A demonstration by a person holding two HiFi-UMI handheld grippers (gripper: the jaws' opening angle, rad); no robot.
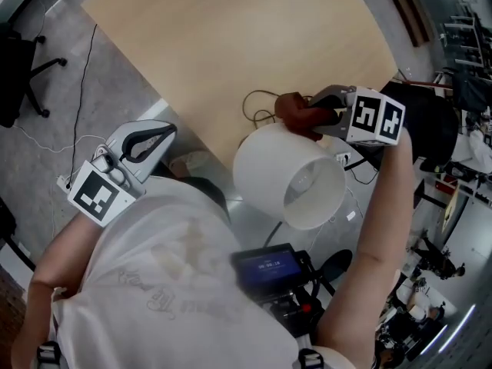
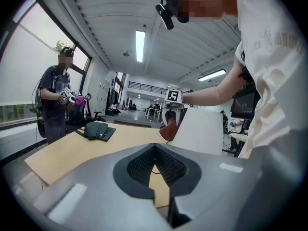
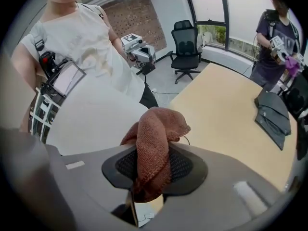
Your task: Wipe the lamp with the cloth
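In the head view, wiping looks to be in hand. The right claw [image 1: 319, 118] is clamped on the brown cloth [image 1: 296, 112], which presses the twelve o'clock edge of the tilted white lamp [image 1: 288, 175] by the surface [image 1: 231, 44]. That forearm reaches in from five o'clock. The left claw [image 1: 154, 138] hangs well apart at the lamp's nine o'clock. In the left gripper view its jaws meet on nothing, with the lamp off at one o'clock. In the right gripper view the cloth bunches between the pads, the shade at ten o'clock. Next, I'd guess, comes a light sweep round the shade.
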